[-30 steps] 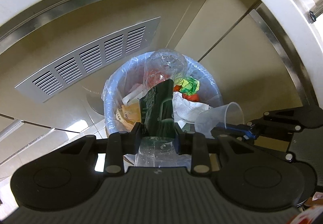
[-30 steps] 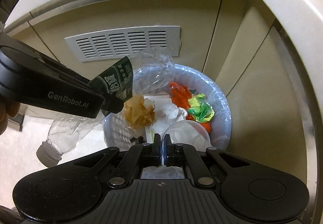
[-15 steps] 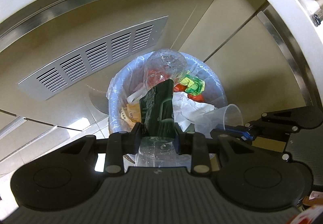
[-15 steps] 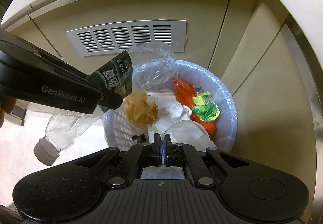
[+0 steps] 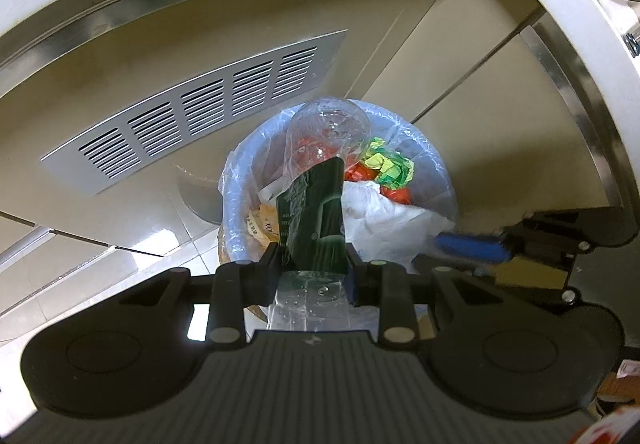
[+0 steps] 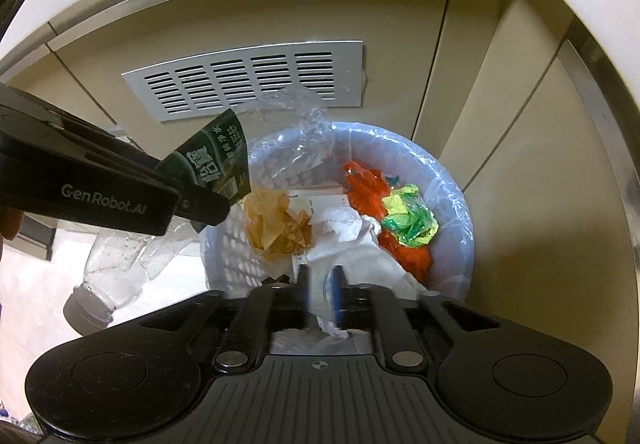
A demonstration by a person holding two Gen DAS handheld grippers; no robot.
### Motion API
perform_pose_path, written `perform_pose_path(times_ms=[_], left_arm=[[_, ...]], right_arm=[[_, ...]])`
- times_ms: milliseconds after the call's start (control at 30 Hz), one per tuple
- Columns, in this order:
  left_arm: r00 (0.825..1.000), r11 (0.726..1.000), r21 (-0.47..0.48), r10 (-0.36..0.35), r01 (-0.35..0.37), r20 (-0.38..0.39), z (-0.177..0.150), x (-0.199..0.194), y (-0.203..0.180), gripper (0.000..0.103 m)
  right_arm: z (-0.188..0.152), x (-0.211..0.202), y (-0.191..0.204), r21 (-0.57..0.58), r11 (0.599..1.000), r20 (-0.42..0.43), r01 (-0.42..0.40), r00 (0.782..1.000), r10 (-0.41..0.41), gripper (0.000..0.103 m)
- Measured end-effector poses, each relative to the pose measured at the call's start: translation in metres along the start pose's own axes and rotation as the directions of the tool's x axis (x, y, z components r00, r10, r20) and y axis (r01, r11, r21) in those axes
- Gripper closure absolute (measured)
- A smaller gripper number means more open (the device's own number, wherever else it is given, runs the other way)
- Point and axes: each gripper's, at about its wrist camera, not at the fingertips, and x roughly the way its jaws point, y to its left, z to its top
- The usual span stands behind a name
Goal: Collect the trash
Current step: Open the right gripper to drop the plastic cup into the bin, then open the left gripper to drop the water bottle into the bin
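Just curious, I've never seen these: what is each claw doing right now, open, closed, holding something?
Left gripper: closed on the plastic bottle.
Right gripper: jaws just opened, nothing gripped, above the trash bin.

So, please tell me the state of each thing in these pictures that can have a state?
left gripper: shut on the bottle.
plastic bottle: crushed, capped, held over the bin's edge.
right gripper: jaws just opening, nothing between them.
trash bin: bag-lined, nearly full.
brown paper: crumpled, in the bin.
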Motion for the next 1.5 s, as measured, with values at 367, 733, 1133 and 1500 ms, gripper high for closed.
perform_pose_path(times_ms=[367, 733, 1133, 1500], left_arm=[[1.000, 1.000, 0.004, -0.006, 0.006, 0.003, 0.002, 0.002, -0.005, 0.075], [0.998, 0.998, 0.024, -0.053, 0.053, 0.016, 0.021, 0.016, -0.024, 0.074], [0.997, 0.999, -0.007, -0.046, 0.046, 0.067, 0.021, 0.006, -0.020, 0.044], [0.987, 0.999, -0.051, 0.019, -0.011, 0.158, -0.002, -0.038, -0.009, 0.044]], right_arm=[[-0.008, -0.009, -0.001, 0.014, 1.000, 0.005, 0.027, 1.000, -0.027, 0.056], [-0.016, -0.025, -0.015, 0.060, 0.996, 0.029, 0.067, 0.997, -0.068, 0.056], [-0.027, -0.028, -0.019, 0.077, 0.995, 0.028, 0.060, 0.998, -0.063, 0.056], [-0.025, -0.044, -0.008, 0.034, 0.999, 0.074, 0.023, 0.997, -0.025, 0.055]])
